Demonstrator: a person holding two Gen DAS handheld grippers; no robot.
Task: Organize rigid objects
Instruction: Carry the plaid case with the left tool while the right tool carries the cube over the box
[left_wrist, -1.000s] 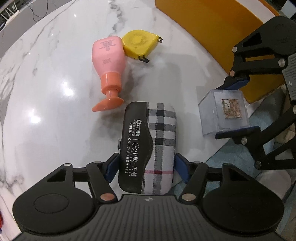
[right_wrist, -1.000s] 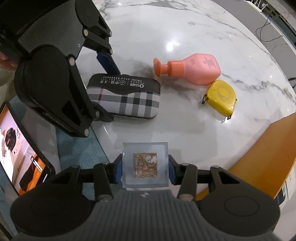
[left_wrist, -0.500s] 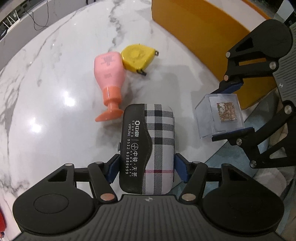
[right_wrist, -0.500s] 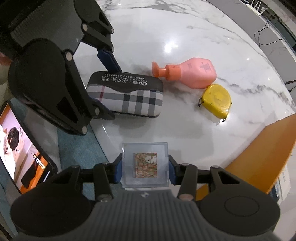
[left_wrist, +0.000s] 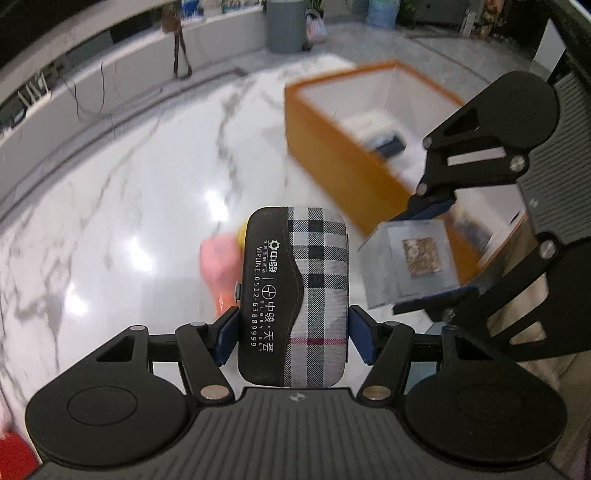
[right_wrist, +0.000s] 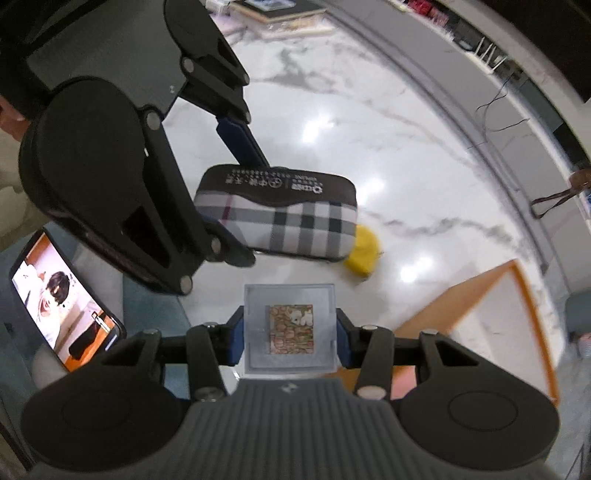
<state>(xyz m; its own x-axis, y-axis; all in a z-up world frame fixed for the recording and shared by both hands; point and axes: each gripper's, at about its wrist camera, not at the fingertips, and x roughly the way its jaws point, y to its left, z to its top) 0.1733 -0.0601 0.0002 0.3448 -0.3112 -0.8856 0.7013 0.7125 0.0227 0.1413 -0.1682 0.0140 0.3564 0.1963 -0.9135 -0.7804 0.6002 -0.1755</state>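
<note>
the left gripper (left_wrist: 293, 334) is clamped on a rounded rectangular case of grey plaid fabric with a black printed flap (left_wrist: 293, 295), its blue pads pressing the case's two long sides, and the case hangs clear above the white marble-patterned tabletop (left_wrist: 129, 206). the right gripper (right_wrist: 290, 334) is clamped on a small clear plastic cube with a patterned square inside (right_wrist: 290, 326), also held off the table.

the left wrist view looks into the open orange box with a pale interior (left_wrist: 332, 147), which stands on the table beyond the case; blurred items lie inside it, too smeared to name. it shows a pink bottle (left_wrist: 219, 258) on the table, mostly hidden behind the case, with only a sliver of yellow beside it. it sees the right gripper from the side, the cube between that gripper's pads.

the right wrist view shows none of the pink bottle, but does show the yellow tape measure (right_wrist: 364, 251) peeking out past the end of the plaid case. only here is a smartphone with a lit screen (right_wrist: 64, 299), lying on a teal surface at the left. the box appears only as an orange corner at the right edge of the table.
</note>
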